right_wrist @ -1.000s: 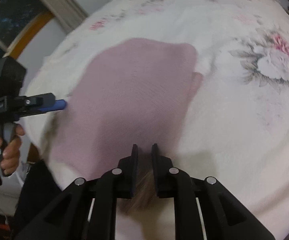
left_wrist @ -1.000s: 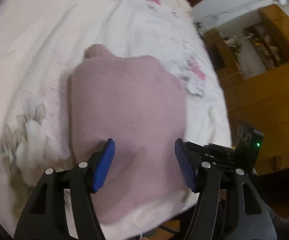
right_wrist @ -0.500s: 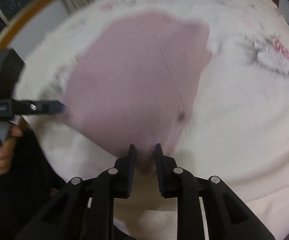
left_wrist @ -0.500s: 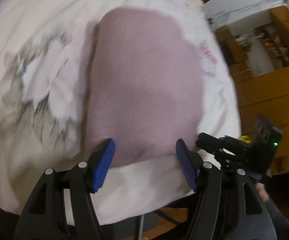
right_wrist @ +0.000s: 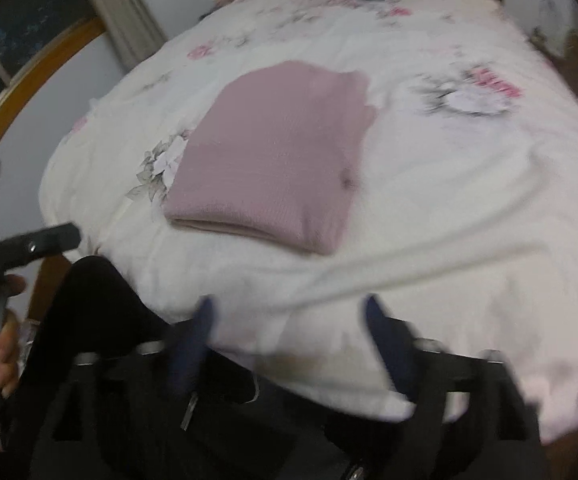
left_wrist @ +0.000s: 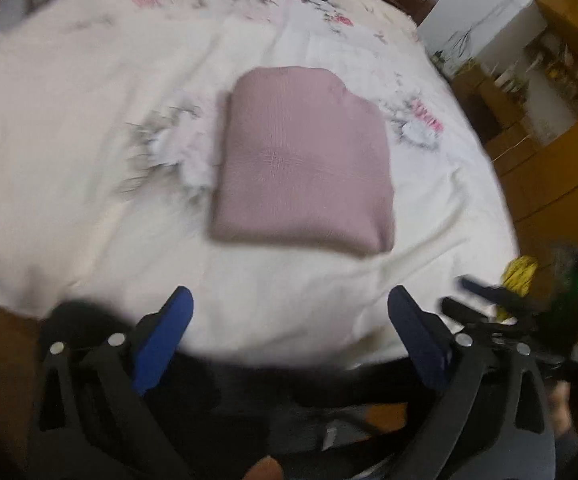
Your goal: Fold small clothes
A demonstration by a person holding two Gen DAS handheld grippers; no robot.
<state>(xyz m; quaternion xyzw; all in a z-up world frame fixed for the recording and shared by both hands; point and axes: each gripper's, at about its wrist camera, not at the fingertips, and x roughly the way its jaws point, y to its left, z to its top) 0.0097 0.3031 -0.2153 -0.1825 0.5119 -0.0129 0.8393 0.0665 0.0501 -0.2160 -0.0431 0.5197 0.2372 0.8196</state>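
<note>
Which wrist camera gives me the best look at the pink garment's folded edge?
Right wrist: the pink garment lies at an angle there, so its near folded edge shows as stacked layers. The left wrist view sees it squarely from the front, sharper on top, but the near edge looks like one rounded roll.

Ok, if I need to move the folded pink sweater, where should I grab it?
Probably the near edge of the pink sweater, coming in low from the bed's foot. The layers show stacked there, so one pinch catches them all. Both grippers, left and right, are open.
</note>
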